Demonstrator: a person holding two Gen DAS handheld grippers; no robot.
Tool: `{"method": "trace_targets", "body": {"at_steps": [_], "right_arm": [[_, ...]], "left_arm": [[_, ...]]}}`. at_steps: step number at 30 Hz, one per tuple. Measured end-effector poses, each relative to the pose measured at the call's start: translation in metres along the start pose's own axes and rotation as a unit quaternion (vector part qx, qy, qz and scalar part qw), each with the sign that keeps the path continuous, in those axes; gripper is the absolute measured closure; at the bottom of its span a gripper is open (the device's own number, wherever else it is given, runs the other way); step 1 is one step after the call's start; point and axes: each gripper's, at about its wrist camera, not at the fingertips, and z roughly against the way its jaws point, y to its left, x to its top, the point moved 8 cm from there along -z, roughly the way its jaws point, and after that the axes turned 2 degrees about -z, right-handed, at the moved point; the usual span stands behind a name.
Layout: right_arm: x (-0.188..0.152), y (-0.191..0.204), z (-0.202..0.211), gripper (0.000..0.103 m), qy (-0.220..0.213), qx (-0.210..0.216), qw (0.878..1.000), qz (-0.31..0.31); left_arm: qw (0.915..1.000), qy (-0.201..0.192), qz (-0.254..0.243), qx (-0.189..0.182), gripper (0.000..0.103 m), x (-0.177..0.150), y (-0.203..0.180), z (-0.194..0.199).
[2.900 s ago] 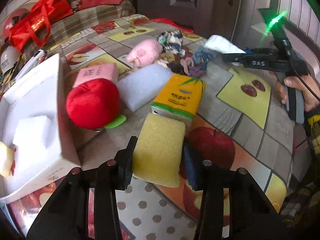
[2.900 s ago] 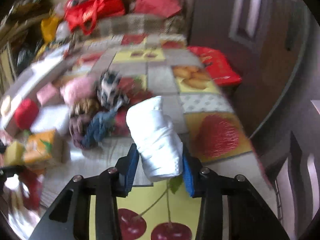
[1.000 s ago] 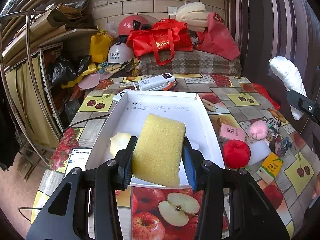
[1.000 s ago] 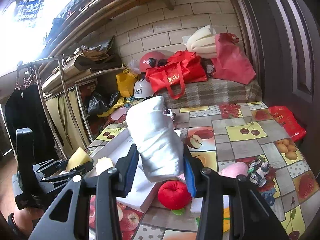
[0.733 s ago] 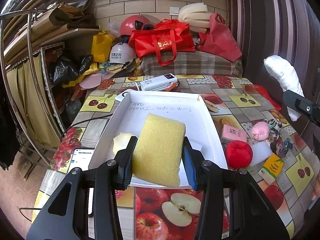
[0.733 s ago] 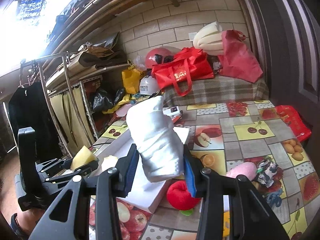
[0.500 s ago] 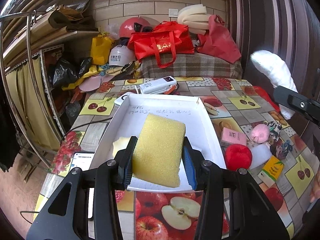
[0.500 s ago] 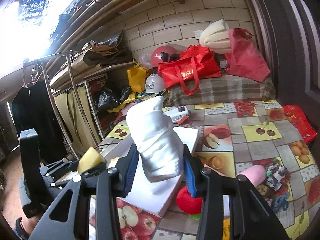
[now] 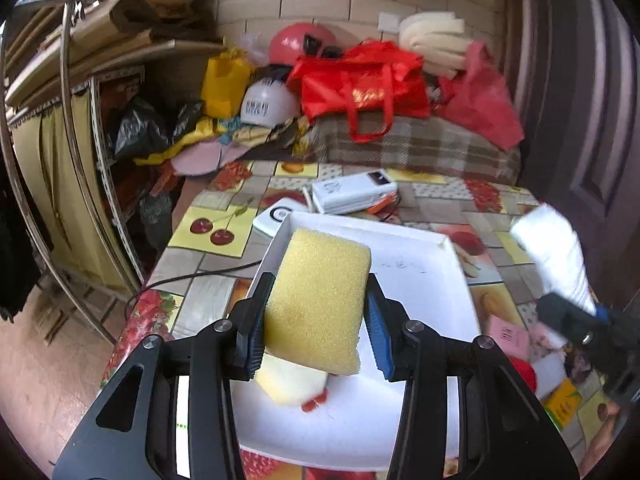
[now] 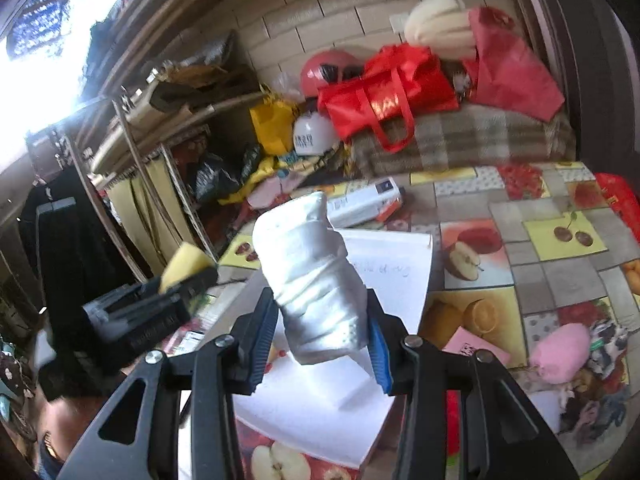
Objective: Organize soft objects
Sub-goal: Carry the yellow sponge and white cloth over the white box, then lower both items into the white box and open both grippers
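- The left gripper pinches a yellow sponge between its two pads, holding it in the air over the near end of a white tray.
- Just under the sponge, at about 6 o'clock from it, a pale yellow soft piece lies on the tray floor.
- The right gripper is clamped on a white cloth roll, which stands upright between the pads, also above the tray.
- A white foam block sits in the tray, right below the roll.
- At 3 o'clock from the tray, on the fruit-print tablecloth, lie a pink packet, a pink plush and a heap of fabric scraps.
- Beyond the tray, at 12 o'clock, a white box rests on the table.
- Farthest off, a red bag and a white helmet sit on a checked bench against the brick wall.
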Motion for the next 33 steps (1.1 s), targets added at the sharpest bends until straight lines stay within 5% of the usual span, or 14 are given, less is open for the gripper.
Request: {"method": "trace_targets", "body": {"at_steps": [13, 16, 17, 20, 28, 33], "right_arm": [[-0.042, -0.018, -0.081, 0.060, 0.083, -0.036, 0.996, -0.029], [-0.040, -0.014, -0.080, 0.041, 0.072, -0.035, 0.997, -0.022], [-0.038, -0.012, -0.079, 0.023, 0.065, -0.033, 0.997, -0.019], [-0.033, -0.010, -0.073, 0.000, 0.042, -0.037, 0.998, -0.004], [-0.034, -0.006, -0.056, 0.000, 0.017, -0.057, 0.998, 0.013], [-0.030, 0.000, -0.047, 0.000, 0.004, -0.055, 0.998, 0.025]], "left_arm": [[0.9959, 0.089, 0.008, 0.015, 0.059, -0.037, 0.000, -0.082], [0.9962, 0.085, 0.011, 0.010, 0.052, -0.036, 0.000, -0.083], [0.9965, 0.082, 0.014, 0.010, 0.040, -0.035, 0.001, -0.082], [0.9980, 0.052, 0.033, 0.016, 0.000, -0.027, 0.010, -0.076], [0.9976, -0.019, 0.038, 0.055, 0.000, -0.015, 0.017, -0.046], [0.9967, -0.023, 0.068, 0.038, 0.000, -0.020, 0.016, -0.032]]}}
